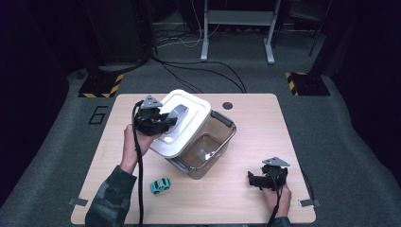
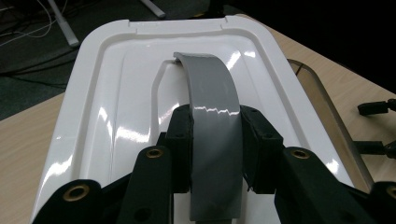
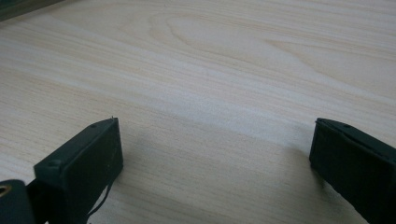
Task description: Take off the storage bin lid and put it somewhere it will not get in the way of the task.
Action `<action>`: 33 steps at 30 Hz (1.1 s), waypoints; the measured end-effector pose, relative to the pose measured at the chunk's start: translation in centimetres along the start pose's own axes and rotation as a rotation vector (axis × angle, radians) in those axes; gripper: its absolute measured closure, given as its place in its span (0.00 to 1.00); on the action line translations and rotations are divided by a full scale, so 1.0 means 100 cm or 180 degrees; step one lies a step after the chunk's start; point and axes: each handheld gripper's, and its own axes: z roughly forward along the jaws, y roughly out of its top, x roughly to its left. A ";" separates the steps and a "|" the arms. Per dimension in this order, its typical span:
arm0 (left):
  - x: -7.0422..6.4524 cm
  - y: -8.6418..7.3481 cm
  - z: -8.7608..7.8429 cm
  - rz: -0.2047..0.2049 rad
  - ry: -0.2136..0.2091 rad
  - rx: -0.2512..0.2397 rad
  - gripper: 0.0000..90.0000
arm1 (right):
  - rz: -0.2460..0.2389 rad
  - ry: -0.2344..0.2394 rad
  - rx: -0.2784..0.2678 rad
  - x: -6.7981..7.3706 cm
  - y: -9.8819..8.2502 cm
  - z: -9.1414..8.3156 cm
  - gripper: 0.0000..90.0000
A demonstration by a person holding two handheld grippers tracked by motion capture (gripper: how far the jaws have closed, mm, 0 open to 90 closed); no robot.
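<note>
Lid lifted off the storage box by its handle

The table (image 1: pixel 265 118) carries the clear box (image 1: pixel 210 146); the white lid (image 1: pixel 182 125) tilts over its left rim, its grey handle (image 2: pixel 215 130) clamped by the left gripper (image 1: pixel 158 120). The right gripper (image 1: pixel 267 179) rests wide open, holding nothing. Probably best: lift level and clear the rim before swinging toward the toy car (image 1: pixel 161 185).

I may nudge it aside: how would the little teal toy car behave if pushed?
The toy car likely rolls easily lengthwise, since it sits on wheels on the smooth table. Being small, it is probably light and may skid or turn if pushed sideways.
</note>
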 end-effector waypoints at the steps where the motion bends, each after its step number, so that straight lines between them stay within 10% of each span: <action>1: 0.002 -0.001 -0.001 -0.0007 0.0011 -0.0004 0.75 | 0.0000 -0.0006 -0.0001 0.000 0.000 0.000 0.02; 33: 0.078 -0.049 -0.033 -0.0552 0.0510 -0.0061 0.75 | -0.0013 -0.0006 0.0005 0.000 0.000 0.000 0.02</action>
